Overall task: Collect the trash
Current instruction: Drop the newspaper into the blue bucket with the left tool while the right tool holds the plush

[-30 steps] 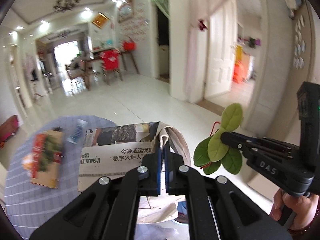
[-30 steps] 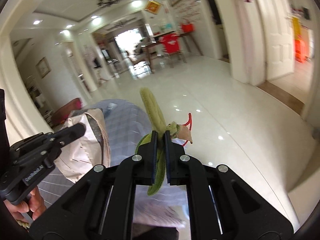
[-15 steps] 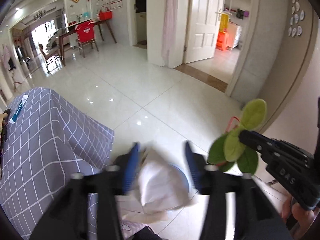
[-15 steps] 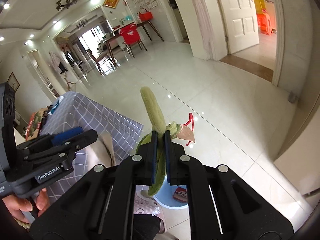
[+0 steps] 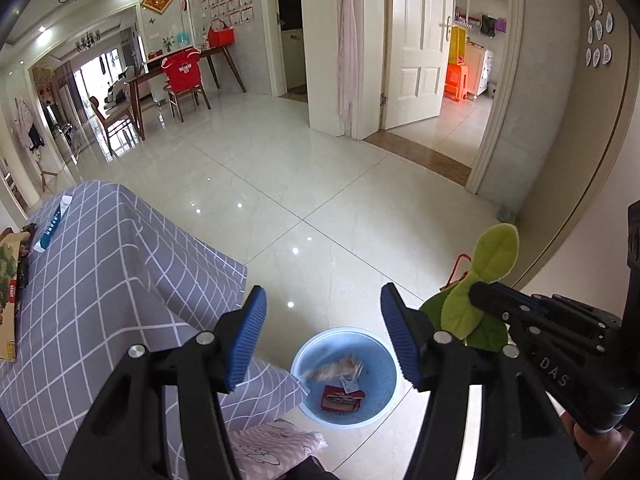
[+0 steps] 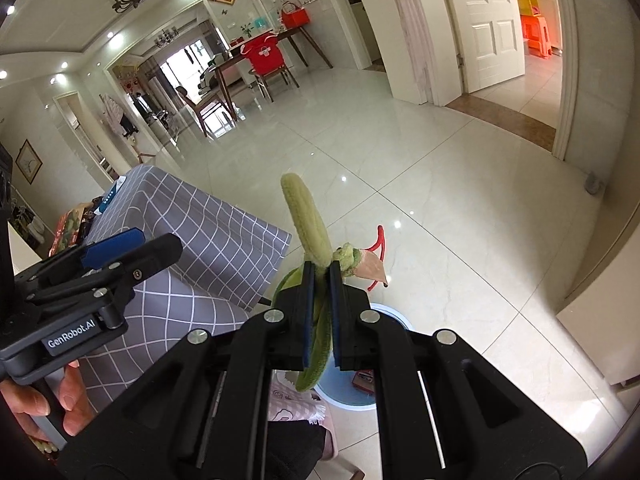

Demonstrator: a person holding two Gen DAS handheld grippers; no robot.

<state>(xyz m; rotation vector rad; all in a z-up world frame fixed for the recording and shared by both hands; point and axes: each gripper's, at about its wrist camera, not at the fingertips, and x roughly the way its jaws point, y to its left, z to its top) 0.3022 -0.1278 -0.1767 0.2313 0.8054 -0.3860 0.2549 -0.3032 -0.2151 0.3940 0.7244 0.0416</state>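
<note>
My left gripper (image 5: 322, 336) is open and empty, held above a blue trash bin (image 5: 378, 348) on the floor. A crumpled paper (image 5: 336, 369) and a red packet (image 5: 342, 398) lie in the bin. My right gripper (image 6: 321, 280) is shut on a green felt leaf sprig (image 6: 306, 220) with a red loop and a pink tag. The sprig also shows in the left wrist view (image 5: 486, 280), to the right of the bin. The left gripper shows at the left of the right wrist view (image 6: 132, 250). The bin (image 6: 394, 318) is mostly hidden under the right gripper.
A table with a grey checked cloth (image 5: 92, 280) stands to the left, with a colourful box (image 5: 8, 292) and a white-blue tube (image 5: 52, 226) on it. Glossy tiled floor (image 5: 320, 184) stretches ahead to doorways. A pink patterned slipper (image 5: 276, 446) shows below.
My left gripper opened and let go of the paper, which dropped into the bin. Both grippers tilted down from the table toward the floor. The right gripper kept its hold on the sprig.
</note>
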